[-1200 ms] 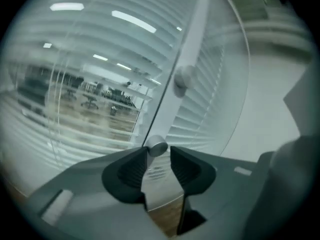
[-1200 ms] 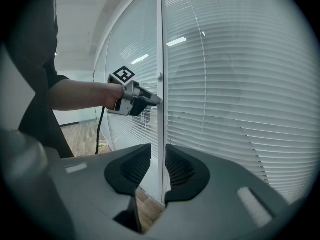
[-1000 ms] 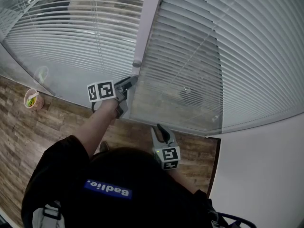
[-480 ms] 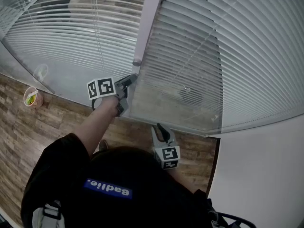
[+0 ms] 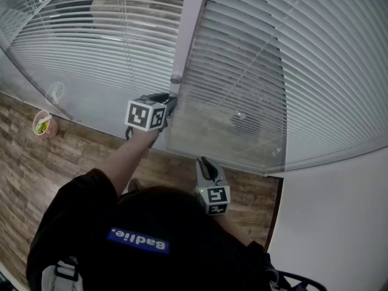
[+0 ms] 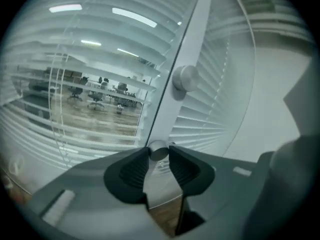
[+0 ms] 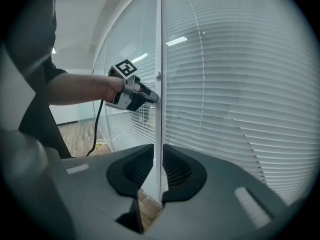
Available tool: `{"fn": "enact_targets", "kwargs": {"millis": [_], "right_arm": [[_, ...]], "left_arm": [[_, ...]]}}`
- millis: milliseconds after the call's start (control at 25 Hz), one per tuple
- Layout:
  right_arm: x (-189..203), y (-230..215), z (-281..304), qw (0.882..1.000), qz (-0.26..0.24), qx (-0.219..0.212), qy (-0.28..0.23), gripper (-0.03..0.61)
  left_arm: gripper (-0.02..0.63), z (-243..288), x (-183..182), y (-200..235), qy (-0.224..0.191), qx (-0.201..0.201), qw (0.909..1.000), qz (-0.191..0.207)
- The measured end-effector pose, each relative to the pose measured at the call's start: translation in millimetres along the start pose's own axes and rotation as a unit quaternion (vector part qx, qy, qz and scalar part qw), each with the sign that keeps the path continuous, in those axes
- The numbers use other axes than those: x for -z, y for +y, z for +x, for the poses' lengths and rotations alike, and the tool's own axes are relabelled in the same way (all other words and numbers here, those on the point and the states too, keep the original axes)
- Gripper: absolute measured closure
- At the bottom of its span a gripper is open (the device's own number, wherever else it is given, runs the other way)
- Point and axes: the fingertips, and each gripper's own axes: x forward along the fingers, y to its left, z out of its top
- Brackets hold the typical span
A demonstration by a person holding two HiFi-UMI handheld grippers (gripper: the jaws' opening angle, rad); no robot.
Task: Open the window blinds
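The left gripper (image 5: 165, 100) has just been closing and is clamped by the tips of its ribbed black pads on a small round grey knob (image 6: 159, 150), low on the tall white vertical frame post (image 5: 191, 17). The knob's axis runs straight out of the post, in line with the jaws, so the coming move looks like a wrist roll. The right gripper (image 7: 160, 156), farther off near the glass's bottom edge, has just been narrowing on nothing, with a slim gap left. White horizontal slatted blinds (image 5: 242, 71), thin and smooth, sit behind glass on both sides of the post.
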Motion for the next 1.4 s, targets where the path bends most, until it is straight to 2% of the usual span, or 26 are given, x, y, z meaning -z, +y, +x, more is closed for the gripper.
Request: {"fn": "enact_targets", "kwargs": {"millis": [80, 200, 280, 400, 480, 560, 600, 680, 800, 880, 920, 960, 1000, 1160, 1240, 1400], "right_arm": [[0, 0, -1, 1.0, -0.002, 0.0, 0.004, 0.52], [1, 1, -2, 1.0, 0.0, 0.001, 0.006, 0.52], [1, 0, -2, 1.0, 0.0, 0.001, 0.007, 0.52], [2, 1, -3, 1.0, 0.0, 0.0, 0.008, 0.498], [3, 1, -3, 1.0, 0.0, -0.002, 0.009, 0.477], [5, 1, -3, 1.0, 0.001, -0.004, 0.01, 0.471], [6, 0, -4, 1.0, 0.002, -0.004, 0.01, 0.469], [7, 0, -4, 1.0, 0.004, -0.004, 0.011, 0.469], [7, 0, -5, 1.0, 0.004, -0.003, 0.012, 0.469], [7, -1, -5, 1.0, 0.004, -0.002, 0.012, 0.469], [7, -2, -5, 1.0, 0.005, -0.001, 0.012, 0.472], [8, -3, -5, 1.0, 0.005, 0.0, 0.013, 0.476], [8, -3, -5, 1.0, 0.005, 0.001, 0.013, 0.477], [9, -4, -4, 1.0, 0.007, 0.004, 0.015, 0.495], [9, -4, -3, 1.0, 0.007, 0.005, 0.016, 0.506], [9, -3, -1, 1.0, 0.006, 0.004, 0.017, 0.513]], "left_arm": [[0.488, 0, 0, -2, 0.009, -0.024, 0.9976, 0.065], [0.488, 0, 0, -5, 0.019, -0.059, 0.9849, 0.162], [0.486, 4, 3, -4, 0.018, -0.068, 0.9795, 0.189], [0.483, 3, 3, -4, 0.006, -0.067, 0.9805, 0.185], [0.477, -3, 2, -3, -0.013, -0.053, 0.9896, 0.133], [0.448, -6, 2, -2, -0.036, -0.014, 0.9988, 0.03], [0.437, -6, 3, -3, -0.047, 0.011, 0.9985, -0.026], [0.433, -6, 3, -3, -0.066, 0.056, 0.9872, -0.134], [0.439, -5, 1, 2, -0.098, 0.1, 0.9526, -0.27], [0.482, -4, 1, 4, -0.109, 0.116, 0.9337, -0.321], [0.491, -4, 1, 4, -0.111, 0.118, 0.9302, -0.329], [0.491, -4, 1, 4, -0.111, 0.115, 0.9313, -0.327], [0.492, -4, 1, 4, -0.108, 0.109, 0.9361, -0.317], [0.492, -3, 0, 3, -0.063, 0.068, 0.9697, -0.226], [0.492, -3, 0, 2, -0.037, 0.05, 0.9829, -0.173], [0.492, -2, 2, 1, -0.014, 0.023, 0.9951, -0.096]]}}
